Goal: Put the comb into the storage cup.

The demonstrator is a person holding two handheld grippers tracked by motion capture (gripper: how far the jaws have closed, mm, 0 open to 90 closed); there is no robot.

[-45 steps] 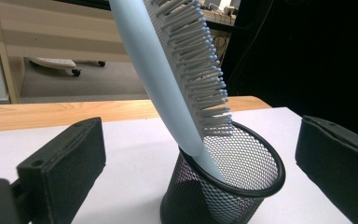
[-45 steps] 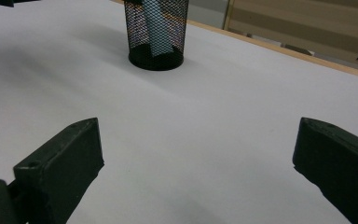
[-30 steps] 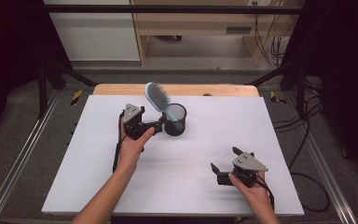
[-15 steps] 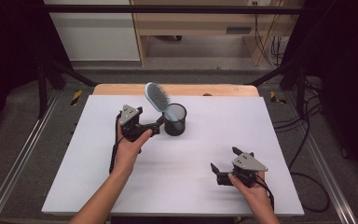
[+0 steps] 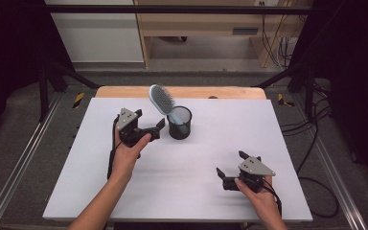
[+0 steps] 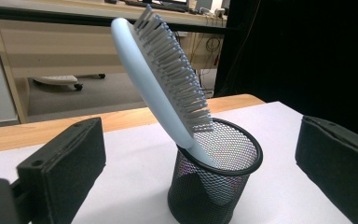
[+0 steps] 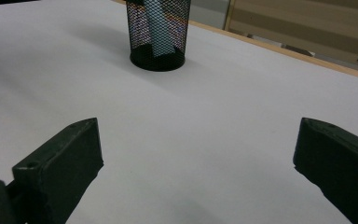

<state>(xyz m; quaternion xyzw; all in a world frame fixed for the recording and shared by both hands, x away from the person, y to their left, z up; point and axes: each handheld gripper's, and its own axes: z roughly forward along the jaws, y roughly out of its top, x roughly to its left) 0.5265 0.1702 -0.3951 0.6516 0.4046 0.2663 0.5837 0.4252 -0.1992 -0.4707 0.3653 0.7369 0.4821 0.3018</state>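
Observation:
A pale blue hairbrush (image 5: 161, 98) stands handle-down in a black mesh cup (image 5: 179, 123) at the back middle of the white table (image 5: 196, 158), its bristled head leaning out to the left. My left gripper (image 5: 158, 129) is open just left of the cup, jaws toward it and holding nothing. In the left gripper view the cup (image 6: 214, 182) and the brush (image 6: 161, 79) sit close between the spread jaws of that gripper (image 6: 198, 123). My right gripper (image 5: 231, 163) is open on the table at the front right, far from the cup (image 7: 158, 32), with bare table between the jaws (image 7: 198, 123).
A strip of the wooden tabletop (image 5: 182, 92) shows behind the white surface. Metal rails (image 5: 24, 163) run along the left side, and cables (image 5: 316, 143) hang at the right. A wooden desk (image 5: 206, 28) stands on the floor beyond the table.
My left gripper has drawn back a little to the left, away from the cup. The right gripper, cup and brush have stayed put.

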